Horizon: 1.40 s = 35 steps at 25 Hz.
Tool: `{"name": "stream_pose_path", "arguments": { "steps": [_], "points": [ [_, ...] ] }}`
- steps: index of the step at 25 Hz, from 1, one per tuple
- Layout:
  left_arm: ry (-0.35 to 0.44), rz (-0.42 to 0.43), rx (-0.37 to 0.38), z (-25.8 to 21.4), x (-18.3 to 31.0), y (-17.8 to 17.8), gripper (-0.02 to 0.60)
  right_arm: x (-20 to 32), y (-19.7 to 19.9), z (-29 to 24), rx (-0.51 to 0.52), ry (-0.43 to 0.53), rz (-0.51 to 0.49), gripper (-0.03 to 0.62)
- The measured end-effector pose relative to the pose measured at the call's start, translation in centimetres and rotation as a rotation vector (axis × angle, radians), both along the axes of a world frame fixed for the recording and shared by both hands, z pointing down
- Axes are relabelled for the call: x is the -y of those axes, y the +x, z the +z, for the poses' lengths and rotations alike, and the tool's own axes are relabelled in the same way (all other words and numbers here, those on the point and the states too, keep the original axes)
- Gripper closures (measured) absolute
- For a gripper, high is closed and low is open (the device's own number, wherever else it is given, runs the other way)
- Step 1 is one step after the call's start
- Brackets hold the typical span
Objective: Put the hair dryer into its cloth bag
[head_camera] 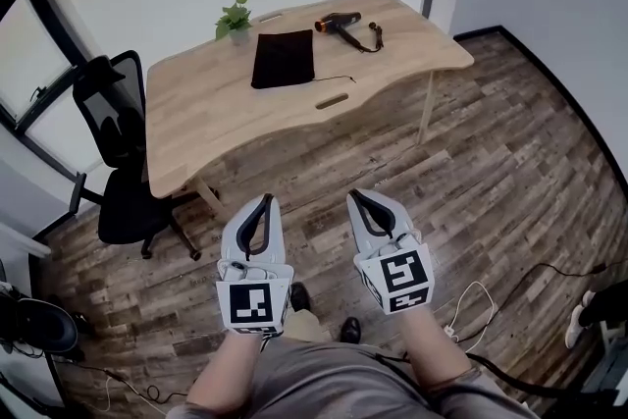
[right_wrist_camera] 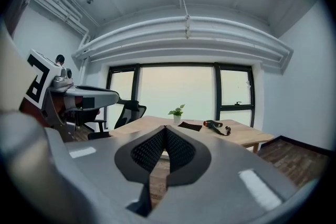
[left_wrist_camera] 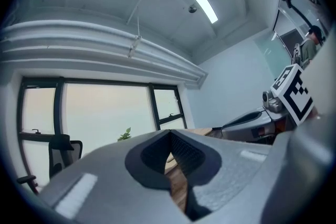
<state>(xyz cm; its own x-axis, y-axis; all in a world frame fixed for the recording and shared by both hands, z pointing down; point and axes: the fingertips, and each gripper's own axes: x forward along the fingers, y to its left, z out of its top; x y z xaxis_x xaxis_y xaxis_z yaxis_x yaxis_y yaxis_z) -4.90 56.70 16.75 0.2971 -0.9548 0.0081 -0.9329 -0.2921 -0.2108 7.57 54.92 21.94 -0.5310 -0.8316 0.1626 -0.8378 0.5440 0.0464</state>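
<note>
The black and orange hair dryer (head_camera: 339,25) lies with its cord at the far right of the wooden table (head_camera: 196,123). Left of it the black cloth bag (head_camera: 284,59) lies flat. The right gripper view also shows the hair dryer (right_wrist_camera: 215,125) and the bag (right_wrist_camera: 190,126) far ahead on the table. My left gripper (head_camera: 265,199) and right gripper (head_camera: 353,196) hover side by side over the floor, well short of the table. Both point towards it with their tips together and nothing between them. Each one's own view, left gripper (left_wrist_camera: 169,132) and right gripper (right_wrist_camera: 165,127), shows shut jaws.
A small potted plant (head_camera: 234,18) stands at the table's far edge, beside the bag. A black office chair (head_camera: 118,142) stands at the table's left end. Wood-plank floor lies between me and the table, and cables (head_camera: 471,309) trail on it at the right.
</note>
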Motion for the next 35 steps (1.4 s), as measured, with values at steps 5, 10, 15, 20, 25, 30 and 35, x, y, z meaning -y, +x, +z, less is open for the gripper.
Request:
{"name": "stream_pose_path", "arguments": {
  "steps": [5,10,15,20,25,30,35],
  "points": [
    [-0.013,0.008,-0.007,1.2,4.5,-1.0,0.581,4.6,-1.2,0.7,0.029,0.001,0.009,0.571],
    [-0.014,0.034,-0.025,1.6,11.4,-2.9,0.581,11.4,-3.4,0.6,0.039,0.009,0.025,0.560],
    [0.003,0.061,-0.044,0.6,18.9,-5.4,0.581,18.5,-6.0,-0.3,0.012,0.015,0.045,0.557],
    [0.026,0.082,-0.048,-0.1,25.0,-7.7,0.581,24.4,-8.1,-1.0,-0.006,0.021,0.068,0.557],
    [0.033,0.102,-0.059,-0.4,29.6,-9.3,0.581,28.8,-9.8,-1.6,-0.023,0.030,0.079,0.557],
    [0.021,0.131,-0.065,-0.3,32.9,-9.0,0.581,31.6,-9.4,-1.3,-0.035,0.021,0.104,0.557],
    [-0.007,0.147,-0.046,1.4,35.6,-8.0,0.581,33.9,-7.9,-0.3,-0.025,0.004,0.128,0.557]
  ]
}}
